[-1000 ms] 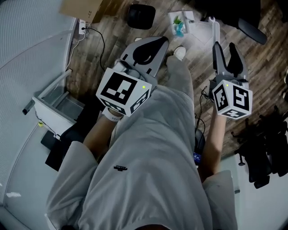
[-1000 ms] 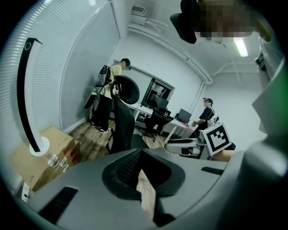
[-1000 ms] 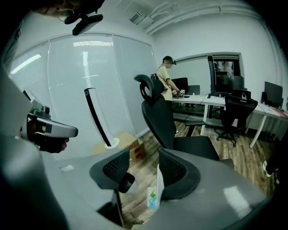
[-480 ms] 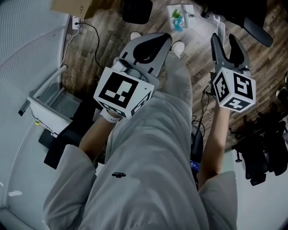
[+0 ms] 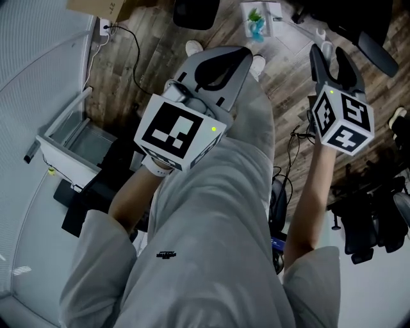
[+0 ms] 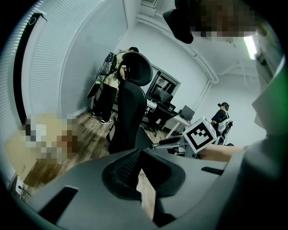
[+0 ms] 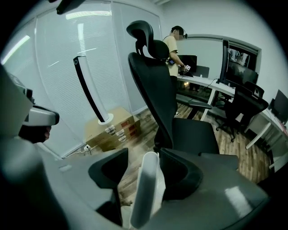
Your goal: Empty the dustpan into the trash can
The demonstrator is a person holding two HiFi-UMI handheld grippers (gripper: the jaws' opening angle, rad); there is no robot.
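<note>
A white long-handled dustpan [image 5: 261, 14] with teal and green scraps in it stands on the wood floor at the top of the head view. Its upright white handle [image 5: 324, 46] rises between the black fingers of my right gripper [image 5: 331, 56]. That gripper is open, its jaws have just widened, and the pads do not press the handle [image 7: 146, 188]. My left gripper [image 5: 238, 56] is shut with nothing in it, held over the person's leg; its jaws [image 6: 139, 155] meet at the tips. A black round container [image 5: 195, 11], perhaps the trash can, sits on the floor beyond it.
A white drawer unit [image 5: 67, 138] stands at the left by the blinds, with a cardboard box [image 5: 96, 6] and cables [image 5: 138, 51] near it. Black chair bases [image 5: 371, 218] crowd the right. A tall black office chair [image 7: 162, 90] stands ahead, and a person [image 7: 173, 40] works at a desk.
Both grippers have sunk toward the floor. The right gripper has moved so the white handle, earlier just beyond its left finger, now stands between its fingers.
</note>
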